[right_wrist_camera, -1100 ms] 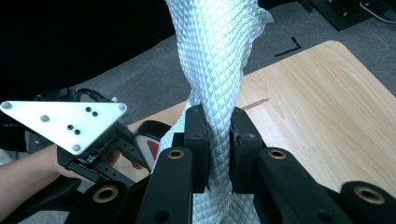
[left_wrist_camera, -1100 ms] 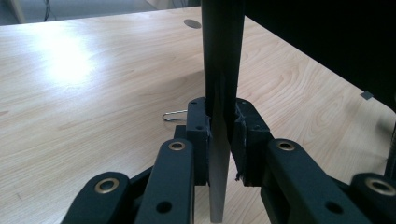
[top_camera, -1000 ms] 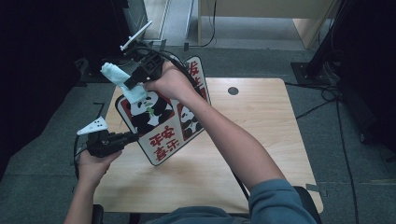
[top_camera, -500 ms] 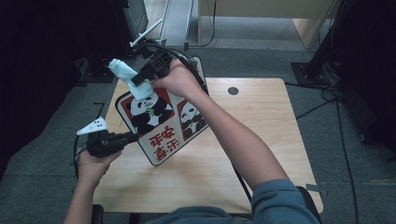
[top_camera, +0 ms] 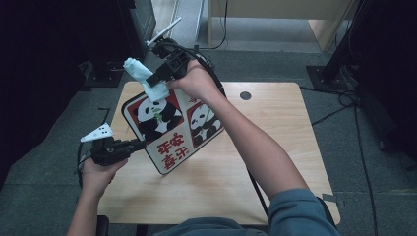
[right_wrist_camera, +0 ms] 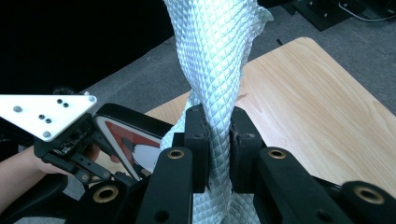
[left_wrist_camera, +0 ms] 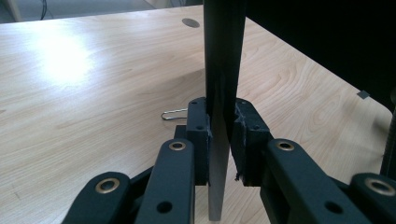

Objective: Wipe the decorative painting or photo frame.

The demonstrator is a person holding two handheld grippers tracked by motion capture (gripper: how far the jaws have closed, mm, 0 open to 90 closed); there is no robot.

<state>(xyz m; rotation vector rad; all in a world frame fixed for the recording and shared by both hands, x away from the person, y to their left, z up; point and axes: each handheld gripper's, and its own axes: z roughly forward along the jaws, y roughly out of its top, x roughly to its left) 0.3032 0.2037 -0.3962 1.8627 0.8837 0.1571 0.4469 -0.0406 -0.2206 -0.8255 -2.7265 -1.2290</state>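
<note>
High view has the panda board [top_camera: 172, 130] tilted up off the surface [top_camera: 275, 162], left tongs [top_camera: 140, 144] clamped on its near-left edge. Right tongs [top_camera: 151, 78], clamped on a pale cloth [top_camera: 142, 78], sit at the board's far top corner.

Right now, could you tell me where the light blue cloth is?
In the high view the cloth is clamped in the right gripper, touching the far corner of the panda board above the table's far left.
</note>
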